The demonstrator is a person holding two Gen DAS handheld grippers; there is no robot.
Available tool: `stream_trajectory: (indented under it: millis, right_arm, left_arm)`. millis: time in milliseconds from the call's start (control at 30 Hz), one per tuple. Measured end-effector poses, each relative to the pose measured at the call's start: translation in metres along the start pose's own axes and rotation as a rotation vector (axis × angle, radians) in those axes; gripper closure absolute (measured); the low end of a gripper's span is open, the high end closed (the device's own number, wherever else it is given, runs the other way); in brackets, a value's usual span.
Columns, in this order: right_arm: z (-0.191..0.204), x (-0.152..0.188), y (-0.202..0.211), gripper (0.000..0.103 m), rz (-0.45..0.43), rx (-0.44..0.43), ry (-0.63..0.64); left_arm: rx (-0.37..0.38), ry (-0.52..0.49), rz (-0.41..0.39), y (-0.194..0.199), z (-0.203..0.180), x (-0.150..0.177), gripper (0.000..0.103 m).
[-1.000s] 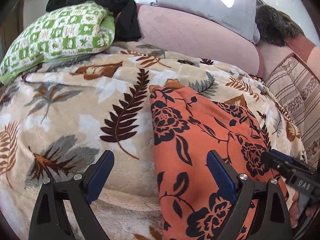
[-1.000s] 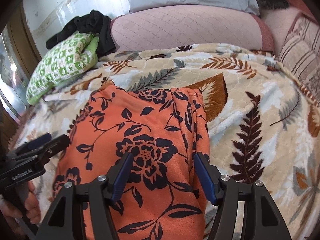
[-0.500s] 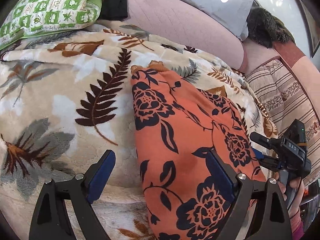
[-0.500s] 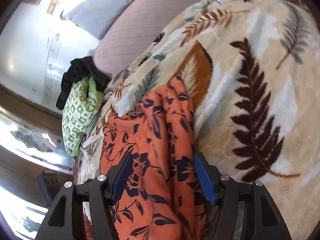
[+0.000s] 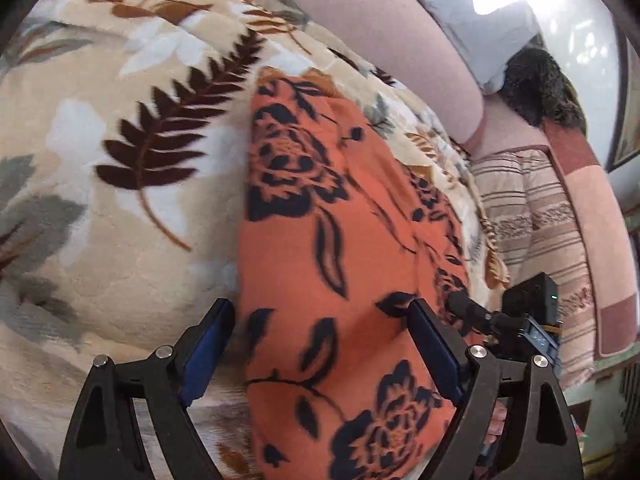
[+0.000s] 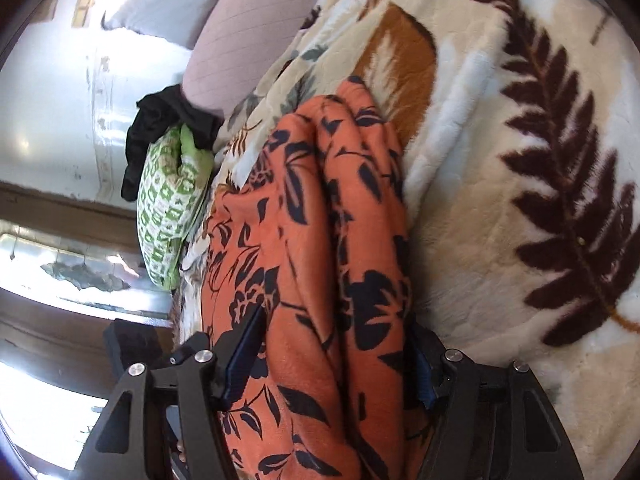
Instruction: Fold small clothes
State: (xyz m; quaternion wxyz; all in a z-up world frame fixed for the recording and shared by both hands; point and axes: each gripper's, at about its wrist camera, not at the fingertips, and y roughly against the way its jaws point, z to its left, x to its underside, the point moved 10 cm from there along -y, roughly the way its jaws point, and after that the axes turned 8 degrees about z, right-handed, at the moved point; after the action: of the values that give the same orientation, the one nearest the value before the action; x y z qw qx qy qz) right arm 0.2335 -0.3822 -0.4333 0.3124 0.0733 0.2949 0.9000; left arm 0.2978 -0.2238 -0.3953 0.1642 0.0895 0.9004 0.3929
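Since a second ago both views have tipped and drawn closer to the cloth (image 5: 344, 264). The left claw (image 5: 320, 356) stands spread wide, the cloth's edge between its fingers. The right claw (image 6: 336, 364) is spread, straddling the bunched cloth on the blanket (image 6: 500, 200).

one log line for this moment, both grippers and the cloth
left gripper: open, over orange cloth | right gripper: open, straddling bunched cloth edge | cloth: on leaf blanket | fold: not done

No legible txt, labels, brands or nos. in either view.
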Motion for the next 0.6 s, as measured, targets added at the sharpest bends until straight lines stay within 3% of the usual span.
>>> stream_trajectory:
  millis: [33,133,200,333,600]
  right_arm:
    - [0.002,0.001,-0.002,0.035,0.000,-0.014,0.000]
    - [0.007,0.006,-0.006,0.039,-0.020,0.035,0.045]
    - [0.012,0.007,-0.006,0.054,-0.039,0.071,0.079]
    - [0.028,0.007,0.001,0.060,-0.098,0.123,0.152]
    - [0.070,0.009,0.017,0.062,-0.209,0.155,0.302]
  left_arm:
    - [0.014,-0.006,0.001,-0.003,-0.006,0.002,0.015]
    - [-0.058,-0.070,-0.031,-0.002,-0.014,0.000,0.017]
    - [-0.074,-0.083,-0.062,0.002,-0.018,-0.001,0.023]
    - [-0.088,-0.088,-0.094,0.011,-0.015,-0.005,0.047]
    - [-0.102,-0.147,-0.204,0.054,-0.030,-0.011,0.051]
